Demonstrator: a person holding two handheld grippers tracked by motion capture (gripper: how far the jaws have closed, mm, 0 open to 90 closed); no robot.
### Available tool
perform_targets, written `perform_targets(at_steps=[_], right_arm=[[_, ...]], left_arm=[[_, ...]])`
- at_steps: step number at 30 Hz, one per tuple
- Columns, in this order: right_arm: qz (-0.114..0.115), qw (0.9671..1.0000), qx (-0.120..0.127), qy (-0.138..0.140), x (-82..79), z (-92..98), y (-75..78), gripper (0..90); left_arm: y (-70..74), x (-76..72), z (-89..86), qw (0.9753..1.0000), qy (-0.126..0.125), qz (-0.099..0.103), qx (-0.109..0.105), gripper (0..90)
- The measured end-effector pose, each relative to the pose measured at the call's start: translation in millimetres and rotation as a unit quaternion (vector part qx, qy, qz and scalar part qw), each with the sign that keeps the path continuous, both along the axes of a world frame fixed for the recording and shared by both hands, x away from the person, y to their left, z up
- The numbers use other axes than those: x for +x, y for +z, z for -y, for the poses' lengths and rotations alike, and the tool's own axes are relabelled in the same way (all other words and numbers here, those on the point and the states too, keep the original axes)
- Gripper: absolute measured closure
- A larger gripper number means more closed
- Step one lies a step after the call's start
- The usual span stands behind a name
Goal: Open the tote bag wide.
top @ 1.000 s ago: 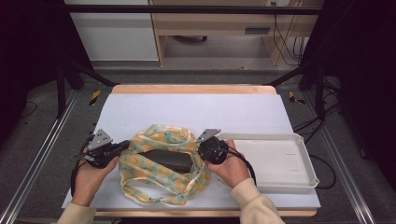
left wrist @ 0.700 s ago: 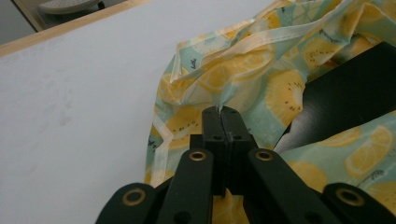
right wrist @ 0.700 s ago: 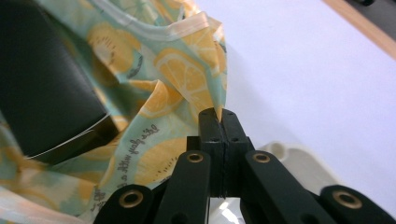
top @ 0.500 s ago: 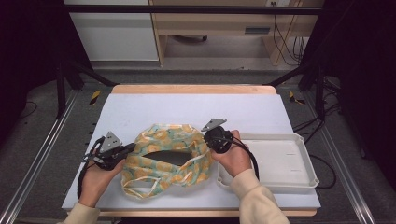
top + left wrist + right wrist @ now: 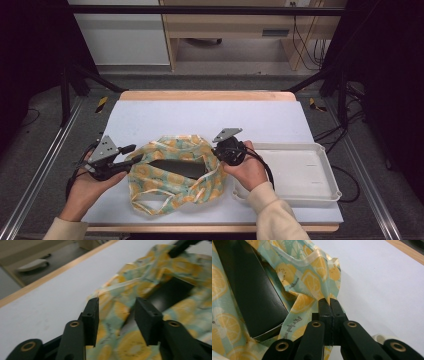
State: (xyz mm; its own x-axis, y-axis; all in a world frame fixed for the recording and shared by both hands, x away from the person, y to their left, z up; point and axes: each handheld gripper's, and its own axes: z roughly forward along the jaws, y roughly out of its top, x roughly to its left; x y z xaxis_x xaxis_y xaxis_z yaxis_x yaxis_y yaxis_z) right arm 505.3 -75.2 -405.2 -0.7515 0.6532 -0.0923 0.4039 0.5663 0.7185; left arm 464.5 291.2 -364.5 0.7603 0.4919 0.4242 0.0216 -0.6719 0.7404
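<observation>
Three views checked, high view first.

High view — bag: lemon-print bag (image 5: 172,177) lying on the white table mat (image 5: 200,117), mouth open toward the camera, just left of the white tray (image 5: 300,172).
High view — contents: dark flat box (image 5: 177,167) inside the mouth, long axis running left to right between the two grippers.
High view — left gripper (image 5: 131,160): at the bag's left rim, pointing right toward the box.
High view — right gripper (image 5: 219,150): at the bag's right rim, pointing left; hand resting over the tray's near corner.

Left gripper view — jaws: standing apart, nothing pinched between them; fabric edge running just past the tip of one jaw.
Left gripper view — bearing: bag (image 5: 160,297) directly ahead and under the jaws, dark box (image 5: 172,293) beyond the gap, farther in.

Right gripper view — jaws: pressed together on a fold of the bag (image 5: 312,277) at its rim, cloth rising from the tips.
Right gripper view — bearing: box (image 5: 252,292) to one side of the jaws, one corner poking out of the mouth.

Judgement — deciding relation: right side of the rim already held, left side loose; left gripper nearer the free edge, so closing on that edge looks like the step needed before spreading or lifting the mouth.
</observation>
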Motion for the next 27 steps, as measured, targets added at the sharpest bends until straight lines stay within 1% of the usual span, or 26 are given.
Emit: perform_targets(at_steps=[1,2,3,4,5,7,8,9,10,11,13,14,15,17,18,19,20,22,23,24,25,26,27], right_arm=[[0.000,1.0000,0.000,0.002,-0.1,-0.4,0.0,90.0],[0.001,1.0000,0.001,0.004,-0.2,-0.6,0.0,90.0],[0.001,1.0000,0.003,0.004,-0.4,-0.9,0.0,90.0],[0.001,1.0000,0.004,0.005,-0.6,-1.2,0.0,90.0],[0.000,1.0000,0.005,0.006,-0.6,-1.4,0.0,90.0],[0.000,1.0000,0.004,0.007,-0.8,-1.8,0.1,90.0],[0.000,1.0000,0.005,0.008,-0.8,-1.6,0.1,90.0],[0.000,0.9999,0.006,0.008,-0.9,-1.5,0.2,90.0],[-0.001,0.9999,0.006,0.008,-1.0,-1.3,0.4,90.0],[-0.001,1.0000,0.005,0.007,-1.2,-1.0,0.6,90.0],[-0.001,0.9999,0.006,0.008,-0.9,0.2,0.8,90.0],[-0.001,0.9999,0.007,0.009,-0.6,0.6,0.8,90.0],[0.000,1.0000,0.006,0.006,-0.5,1.0,0.8,90.0],[-0.001,1.0000,0.007,0.006,-0.1,1.9,0.8,90.0],[-0.001,1.0000,0.006,0.007,0.0,2.2,0.8,90.0],[-0.001,1.0000,0.007,0.007,0.0,2.2,0.9,90.0],[-0.001,0.9999,0.007,0.008,-0.1,2.1,1.0,90.0],[-0.001,0.9999,0.008,0.008,-0.2,2.1,1.1,90.0],[-0.001,0.9999,0.008,0.007,-0.3,2.0,1.1,90.0],[-0.001,0.9999,0.008,0.007,-0.3,1.9,1.1,90.0],[-0.001,0.9999,0.008,0.007,-0.4,1.9,1.2,90.0],[-0.001,0.9999,0.008,0.007,-0.4,1.9,1.2,90.0],[-0.001,0.9999,0.008,0.007,-0.4,1.9,1.2,90.0]], left_arm=[[0.6,0.3,4.2,0.9998,-0.015,0.005,0.012,51.8],[0.4,0.9,7.1,0.9994,-0.024,0.002,0.024,49.7],[-2.2,2.8,12.1,0.9988,-0.038,-0.007,0.031,47.8],[-4.2,4.5,14.7,0.9982,-0.046,-0.010,0.038,45.8],[-7.1,7.6,18.3,0.9970,-0.056,-0.013,0.051,44.0],[-12.3,12.6,22.1,0.9954,-0.070,-0.019,0.062,39.8],[-16.4,16.0,24.4,0.9945,-0.077,-0.029,0.065,37.7],[-18.5,17.9,25.5,0.9937,-0.082,-0.033,0.069,35.4],[-21.3,20.0,27.3,0.9924,-0.090,-0.040,0.074,33.8],[-23.3,21.5,28.9,0.9911,-0.096,-0.042,0.082,33.1],[-27.9,23.3,32.4,0.9893,-0.103,-0.051,0.090,31.1],[-29.2,23.7,33.9,0.9882,-0.106,-0.052,0.097,31.3],[-30.3,24.1,35.0,0.9874,-0.107,-0.053,0.104,31.7],[-32.2,25.1,36.1,0.9862,-0.112,-0.058,0.107,32.2],[-32.5,25.3,36.1,0.9852,-0.119,-0.061,0.107,34.6],[-32.9,25.0,36.2,0.9848,-0.121,-0.063,0.108,38.2],[-33.1,24.2,36.4,0.9846,-0.120,-0.063,0.110,39.7],[-32.6,22.5,36.8,0.9833,-0.127,-0.062,0.115,47.1],[-32.6,21.7,36.7,0.9835,-0.125,-0.062,0.115,47.9],[-31.4,20.2,36.0,0.9836,-0.123,-0.058,0.118,50.4],[-31.3,19.8,35.6,0.9837,-0.124,-0.059,0.116,55.5],[-31.2,19.2,35.4,0.9839,-0.123,-0.060,0.115,56.8],[-31.2,18.7,35.0,0.9831,-0.124,-0.061,0.120,59.2]])
